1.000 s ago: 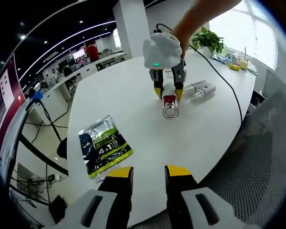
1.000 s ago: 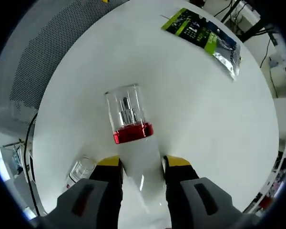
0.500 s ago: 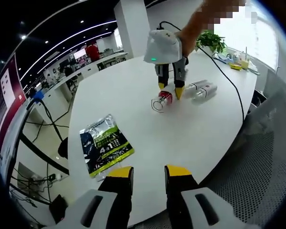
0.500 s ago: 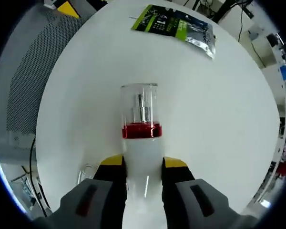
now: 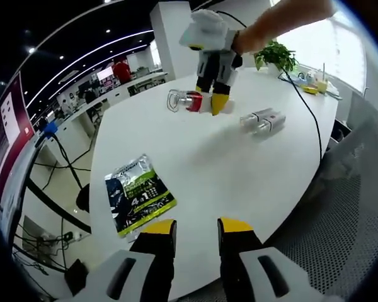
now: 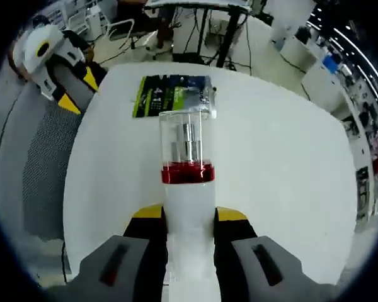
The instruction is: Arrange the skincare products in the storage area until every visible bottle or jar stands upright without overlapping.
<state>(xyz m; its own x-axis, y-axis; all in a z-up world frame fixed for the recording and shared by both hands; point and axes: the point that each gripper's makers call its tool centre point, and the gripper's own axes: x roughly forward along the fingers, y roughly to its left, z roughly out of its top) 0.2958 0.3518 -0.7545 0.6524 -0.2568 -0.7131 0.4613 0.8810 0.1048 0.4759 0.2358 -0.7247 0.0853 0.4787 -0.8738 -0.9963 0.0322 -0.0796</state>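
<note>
Bottle [image 6: 188, 189] with white body, red collar and clear cap sits between the two yellow-tipped jaws of my right claw [image 6: 189, 217], which is closed against its sides. My right gripper view looks straight along the bottle: the silver pump head shows inside the clear cap, and the cap end points toward a green and black foil packet [image 6: 173, 95] lying flat on the white desk [image 6: 277, 182].

My left gripper view shows the same bottle [image 5: 190, 101] from the side, and here I can see what the other view does not: it is held clear of the desk, lying roughly level, cap end away from the right claw [image 5: 213, 102]. A person's bare forearm [image 5: 277, 25] reaches in from the upper right to that claw.

That view also shows a second bottle [image 5: 263, 120], clear with a red band, lying on its side on the desk, near the held one and apart from it. I see the packet [image 5: 137, 195] there too, closer to my left claw [image 5: 196, 228], whose jaws stand slightly apart with nothing between them, over the desk's near edge.

My right gripper view picks up the left claw [image 6: 66, 85] at the upper left, beyond the desk edge, above a grey mesh chair [image 6: 41, 170]. A potted plant [image 5: 276, 55] stands at the desk's far end in the left gripper view.
</note>
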